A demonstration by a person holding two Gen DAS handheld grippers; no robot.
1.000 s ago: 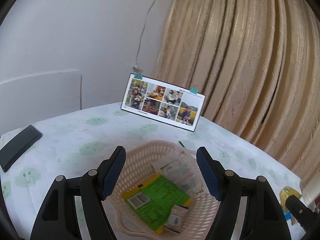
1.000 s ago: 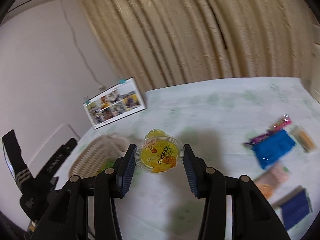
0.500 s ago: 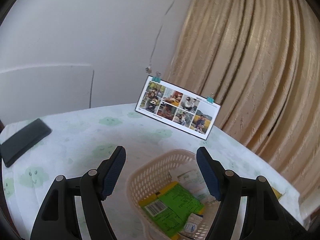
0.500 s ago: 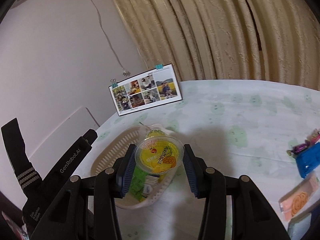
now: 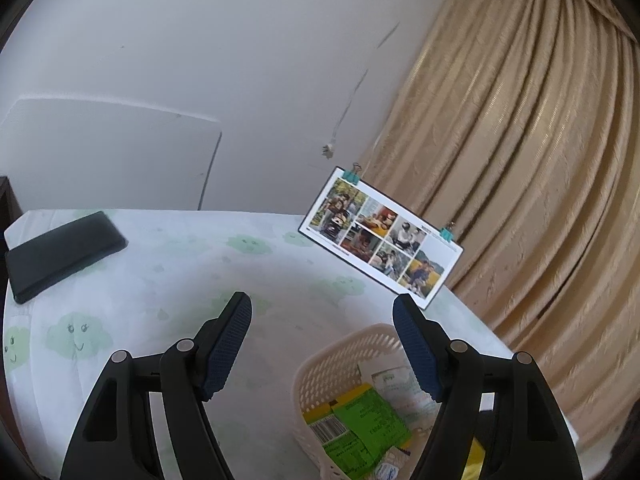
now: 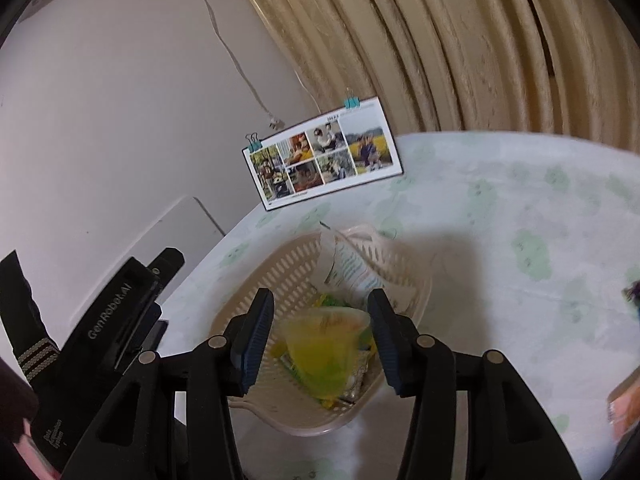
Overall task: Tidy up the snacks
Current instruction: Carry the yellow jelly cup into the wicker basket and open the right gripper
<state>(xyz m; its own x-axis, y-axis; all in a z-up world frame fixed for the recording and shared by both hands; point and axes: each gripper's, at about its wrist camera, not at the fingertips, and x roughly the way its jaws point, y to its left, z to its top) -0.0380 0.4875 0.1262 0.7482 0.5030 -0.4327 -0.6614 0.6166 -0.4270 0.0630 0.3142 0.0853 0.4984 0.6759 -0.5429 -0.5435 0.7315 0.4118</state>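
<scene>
The surface, covered in a pale cloth printed with green clouds, carries a cream perforated basket that already holds a green packet and a white printed pouch. Your right gripper hangs directly above the basket with its jaws spread and nothing between the pads; the yellow jelly cup appears motion-blurred and tipped just below them, so you have probably let it go and it is dropping onto the snacks inside. Your left gripper hovers beside the basket, jaws spread wide and empty. Risks from here: the tilted cup may land on its side or bounce off the uneven packets and roll over the low rim; lowering the right jaws could clip the rim and shove the light basket.
</scene>
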